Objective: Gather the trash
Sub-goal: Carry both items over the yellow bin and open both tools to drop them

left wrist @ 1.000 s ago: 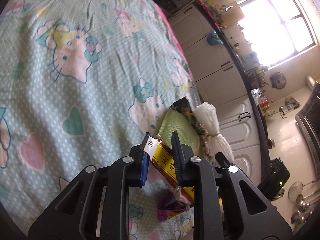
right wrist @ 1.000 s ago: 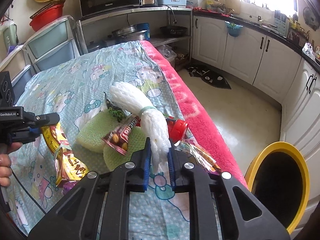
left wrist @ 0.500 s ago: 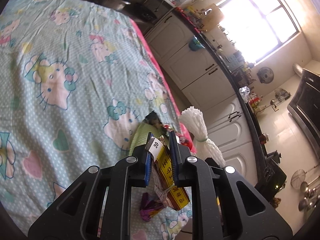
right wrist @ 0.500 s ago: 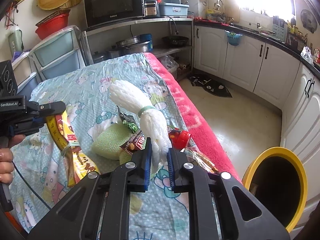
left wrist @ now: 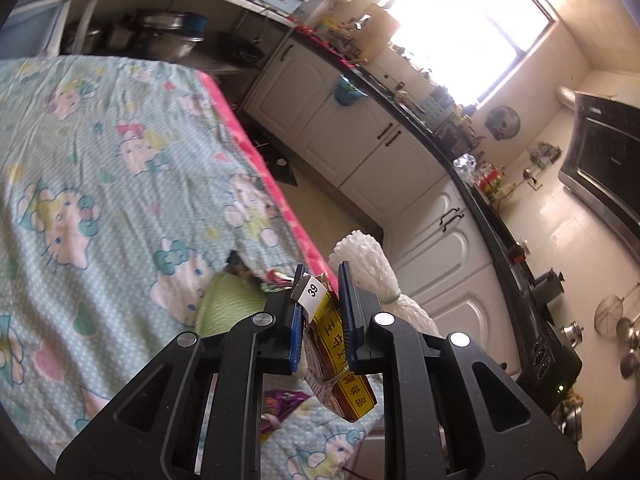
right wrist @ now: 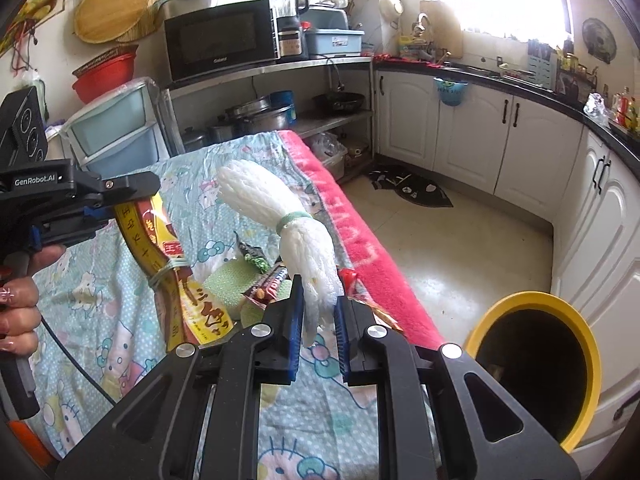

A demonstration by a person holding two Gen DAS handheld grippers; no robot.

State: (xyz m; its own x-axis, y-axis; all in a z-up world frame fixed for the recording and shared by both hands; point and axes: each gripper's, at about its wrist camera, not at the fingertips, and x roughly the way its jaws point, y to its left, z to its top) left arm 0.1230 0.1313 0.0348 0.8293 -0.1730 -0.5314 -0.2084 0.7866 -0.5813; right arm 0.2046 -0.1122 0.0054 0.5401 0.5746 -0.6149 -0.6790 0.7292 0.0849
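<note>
My left gripper is shut on a yellow and red snack packet and holds it above the table; the packet also hangs at the left of the right wrist view. My right gripper is shut on a white foam net bundle tied with a green band, lifted off the table; the bundle also shows in the left wrist view. A yellow-rimmed bin stands on the floor at the right, beside the table.
On the cartoon tablecloth lie green foam pads, a candy wrapper, a dark green wrapper, a red wrapper and a purple wrapper. White cabinets line the far wall.
Both grippers have risen with their loads. The packet and the foam bundle now hang higher above the table, and both views tilt up toward the kitchen.
</note>
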